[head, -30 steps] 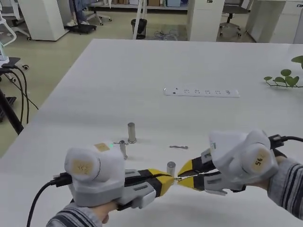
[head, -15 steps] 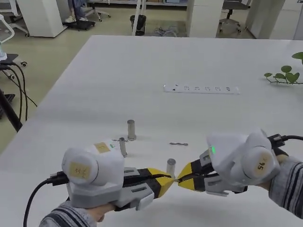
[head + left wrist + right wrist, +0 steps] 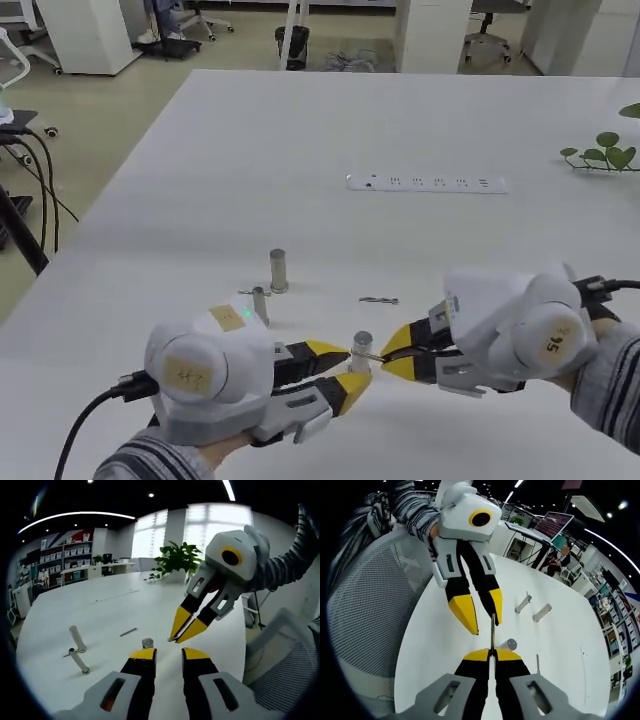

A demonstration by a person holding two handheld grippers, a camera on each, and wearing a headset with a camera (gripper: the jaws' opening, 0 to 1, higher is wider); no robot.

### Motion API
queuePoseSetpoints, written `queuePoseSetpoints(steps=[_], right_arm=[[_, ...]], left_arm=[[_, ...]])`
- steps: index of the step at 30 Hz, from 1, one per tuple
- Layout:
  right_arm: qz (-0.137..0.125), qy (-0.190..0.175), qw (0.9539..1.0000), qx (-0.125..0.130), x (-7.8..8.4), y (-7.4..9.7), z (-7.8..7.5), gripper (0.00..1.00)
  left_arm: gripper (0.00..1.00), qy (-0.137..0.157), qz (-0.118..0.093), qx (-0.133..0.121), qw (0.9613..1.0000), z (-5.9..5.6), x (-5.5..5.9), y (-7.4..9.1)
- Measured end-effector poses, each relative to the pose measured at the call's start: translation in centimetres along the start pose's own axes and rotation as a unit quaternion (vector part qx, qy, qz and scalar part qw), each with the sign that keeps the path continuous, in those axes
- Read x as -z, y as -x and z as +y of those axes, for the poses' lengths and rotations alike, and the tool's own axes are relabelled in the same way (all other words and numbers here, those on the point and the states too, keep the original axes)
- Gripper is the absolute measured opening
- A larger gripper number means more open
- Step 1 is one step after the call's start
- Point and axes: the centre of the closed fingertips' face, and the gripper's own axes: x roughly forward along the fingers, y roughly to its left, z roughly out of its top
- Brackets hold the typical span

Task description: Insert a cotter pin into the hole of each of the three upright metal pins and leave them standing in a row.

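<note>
Head view, centred on the nearest metal pin (image 3: 362,345): upright on the table (image 3: 300,140), with the left gripper (image 3: 353,367) at its left and the right gripper (image 3: 384,357) at its right.

Right gripper view: clamped narrow on a cotter pin (image 3: 493,629), free end aimed toward the top of the nearest metal pin. Close to it, seemingly not yet through the hole, though too small to tell for sure.

Left gripper view: parted to a moderate gap, holding nothing, just short of the nearest metal pin and touching neither side of it.

Beyond the nearest metal pin and to its left: a second metal pin (image 3: 260,303), apparently with a cotter pin already across it. Further back again, a third metal pin (image 3: 278,271), bare. Behind the nearest metal pin and slightly right: a spare cotter pin (image 3: 379,299), flat on the table.

Risks from here, as judgement:
- With nothing bracing the nearest metal pin, likely to tip or skid under a sideways push from a cotter pin that misses the hole.
- Facing of the hole unreadable, so may need turning first.
- Thin cotter pin gripped at one end, so liable to swivel or bend on a missed thrust.
- Could also be toppled by closing the left gripper off-centre.
</note>
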Motion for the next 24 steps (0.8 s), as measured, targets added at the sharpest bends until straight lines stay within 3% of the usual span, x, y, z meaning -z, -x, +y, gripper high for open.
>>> queuePoseSetpoints(steps=[8,15,19,24], right_arm=[[0.018,-0.022,0.9994,0.021,1.7,-0.1,-1.0,0.00],[0.043,-0.044,0.9972,0.042,3.2,-0.1,-2.2,0.00],[0.060,-0.064,0.9954,0.040,4.2,-0.1,-2.3,0.00],[0.080,-0.074,0.9931,0.043,5.2,-0.5,-2.5,0.00]], left_arm=[[0.37,-0.025,0.017,-0.049,0.9983,1.7,0.8,-0.5],[0.38,-0.041,0.034,-0.077,0.9956,2.6,1.4,-1.1],[0.37,-0.050,0.043,-0.102,0.9926,3.3,1.7,-1.5],[0.35,-0.044,0.055,-0.107,0.9918,3.5,2.3,-2.3]])
